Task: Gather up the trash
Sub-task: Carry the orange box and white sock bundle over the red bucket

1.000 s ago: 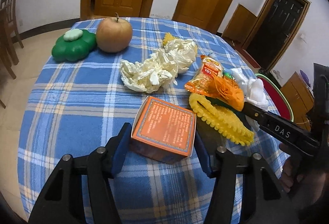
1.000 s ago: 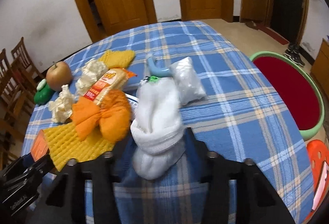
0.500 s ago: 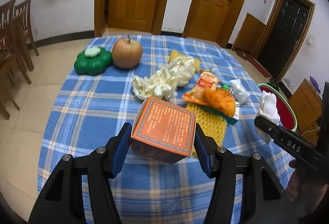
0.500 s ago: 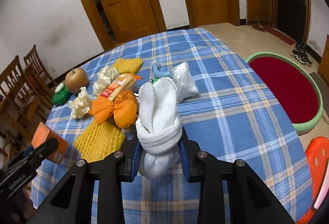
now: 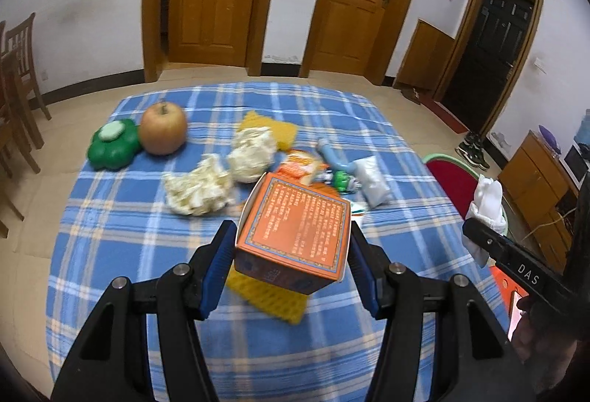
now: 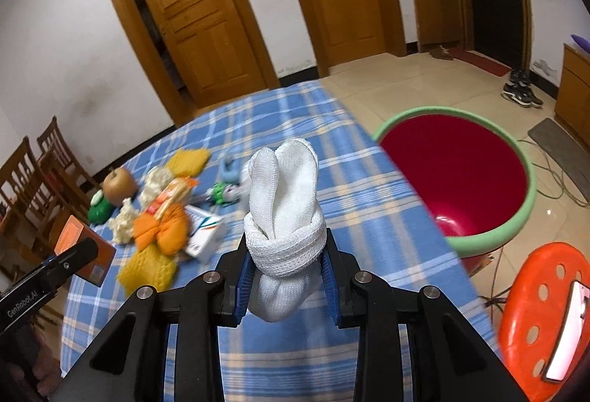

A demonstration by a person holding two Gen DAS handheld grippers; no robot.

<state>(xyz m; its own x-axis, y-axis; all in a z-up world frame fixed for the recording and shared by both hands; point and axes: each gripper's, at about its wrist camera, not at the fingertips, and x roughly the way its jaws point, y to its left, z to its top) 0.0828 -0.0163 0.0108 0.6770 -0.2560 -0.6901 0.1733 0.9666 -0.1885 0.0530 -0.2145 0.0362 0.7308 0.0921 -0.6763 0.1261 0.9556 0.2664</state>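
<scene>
The left gripper pinches an orange carton between its blue pads, one pad pressed to each side, with the box lifted clear of the bench and its printed face turned up. Just under and beyond the carton lies a yellow foam net. Farther ahead of this gripper sit two wads of crumpled paper, an orange snack wrapper and a small clear bag. Ahead to its left are an apple and a green flower-shaped container, touching each other.

The right gripper is clamped on a rolled white sock, which stands up between its pads and is held above the blue plaid cloth. Ahead to its right, on the floor beside the bench, is a red basin with a green rim. Nearer, at the right, stands an orange stool, with what may be a phone lying on it. To this gripper's left, an orange net pouch and a small white box lie blurred on the bench.
</scene>
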